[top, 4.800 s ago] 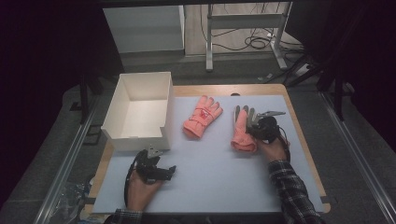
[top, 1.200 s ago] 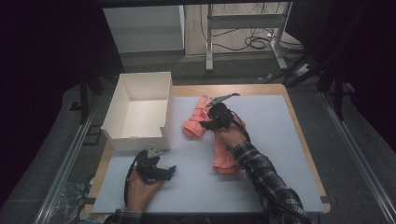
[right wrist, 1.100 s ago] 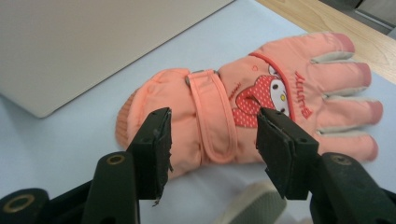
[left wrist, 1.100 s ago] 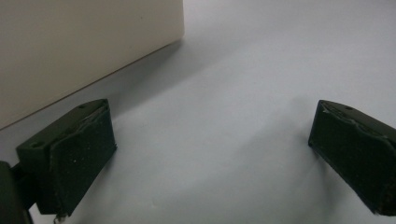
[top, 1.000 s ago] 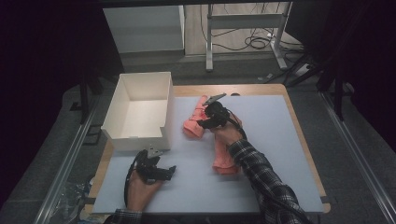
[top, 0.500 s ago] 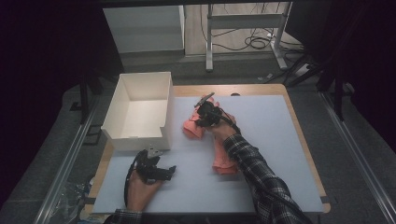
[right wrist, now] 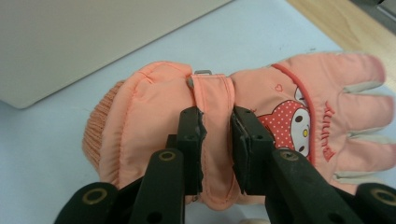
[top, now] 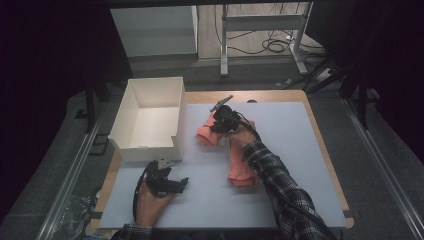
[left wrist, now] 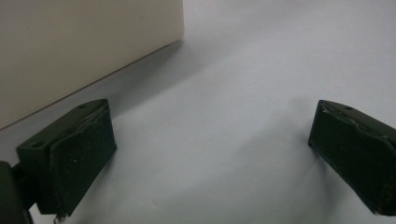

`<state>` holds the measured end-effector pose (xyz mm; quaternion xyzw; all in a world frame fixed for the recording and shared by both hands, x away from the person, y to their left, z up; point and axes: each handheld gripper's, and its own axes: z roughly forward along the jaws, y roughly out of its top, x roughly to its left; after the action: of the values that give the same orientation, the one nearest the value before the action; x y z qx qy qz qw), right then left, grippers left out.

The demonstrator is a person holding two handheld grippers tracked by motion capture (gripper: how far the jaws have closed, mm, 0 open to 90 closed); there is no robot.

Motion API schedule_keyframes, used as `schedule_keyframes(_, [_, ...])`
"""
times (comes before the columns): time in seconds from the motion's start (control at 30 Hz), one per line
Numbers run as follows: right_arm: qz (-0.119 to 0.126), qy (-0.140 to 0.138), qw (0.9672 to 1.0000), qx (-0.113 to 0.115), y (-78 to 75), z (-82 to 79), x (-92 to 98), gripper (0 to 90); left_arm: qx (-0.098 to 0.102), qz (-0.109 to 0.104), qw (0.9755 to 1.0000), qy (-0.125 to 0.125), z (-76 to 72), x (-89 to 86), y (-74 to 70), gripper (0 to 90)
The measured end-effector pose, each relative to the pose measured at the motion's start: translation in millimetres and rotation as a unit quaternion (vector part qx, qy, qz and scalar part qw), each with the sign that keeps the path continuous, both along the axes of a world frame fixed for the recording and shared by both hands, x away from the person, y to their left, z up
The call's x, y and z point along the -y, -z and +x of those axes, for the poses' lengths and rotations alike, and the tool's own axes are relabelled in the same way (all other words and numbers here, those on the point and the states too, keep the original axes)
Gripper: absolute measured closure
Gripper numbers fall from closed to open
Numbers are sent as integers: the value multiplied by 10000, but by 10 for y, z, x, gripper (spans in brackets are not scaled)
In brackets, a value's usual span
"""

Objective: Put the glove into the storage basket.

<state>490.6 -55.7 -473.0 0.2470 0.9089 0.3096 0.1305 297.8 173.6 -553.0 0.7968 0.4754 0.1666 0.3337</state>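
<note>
Right hand-held gripper (right wrist: 217, 140), its jaws just closing, clamps the puffy pink glove's (right wrist: 154, 116) strap; left hand-held gripper (left wrist: 210, 154) gapes over the smooth desk (left wrist: 243, 70).

- The right gripper (top: 223, 120) was black, with a thin grey plate jutting from its top and a dark cable trailing back along the arm.
- Its sleeve (top: 280, 185) was plaid flannel, dark with pale checks.
- Close up, the right gripper (right wrist: 217, 140) showed two black arms, each with a brass-ringed screw hole, ending in blocky black pads with small screw recesses.
- The left gripper (top: 167, 181) was black too, a small grey plate on top, a cable looping round the hand.
- Another plaid cuff (top: 131, 231) peeked in below it.
- The left gripper (left wrist: 210, 158) up close had two matte black, wedge-shaped blocks with rubbery, slightly scuffed faces.
</note>
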Motion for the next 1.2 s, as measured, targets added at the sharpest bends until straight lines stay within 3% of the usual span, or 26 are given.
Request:
schedule_keyframes(0.53, [88, -322, 9991, 257, -362, -152, 84, 783, 10, 17, 10000, 12, 2, -2, 0, 5])
schedule_keyframes(0.67, [150, -379, 9991, 115, -366, -172, 77, 784, 11, 18, 10000, 12, 2, -2, 0, 5])
schedule_keyframes(0.8, [62, -444, 9989, -117, -250, -186, 31, 774, 8, 17, 10000, 13, 2, -2, 0, 5])
schedule_keyframes(0.9, [24, -481, 9985, -244, -175, -198, 8, 717, 9, 16, 10000, 12, 2, -2, 0, 5])
schedule_keyframes(0.97, [110, -498, 9982, -307, -179, -191, 23, 678, 8, 17, 10000, 12, 2, -2, 0, 5])
schedule_keyframes(1.0, [309, -446, 9979, -366, -226, -176, 62, 639, 12, 13, 10000, 11, 2, -2, 0, 5])
schedule_keyframes(1.1, [479, -349, 9974, -413, -280, -147, 103, 616, 5, 3, 10000, 4, 1, 0, 1, 5])
schedule_keyframes(1.2, [385, -165, 9987, -307, -290, -93, 130, 590, 7, 12, 10000, 9, 1, -2, 0, 4])
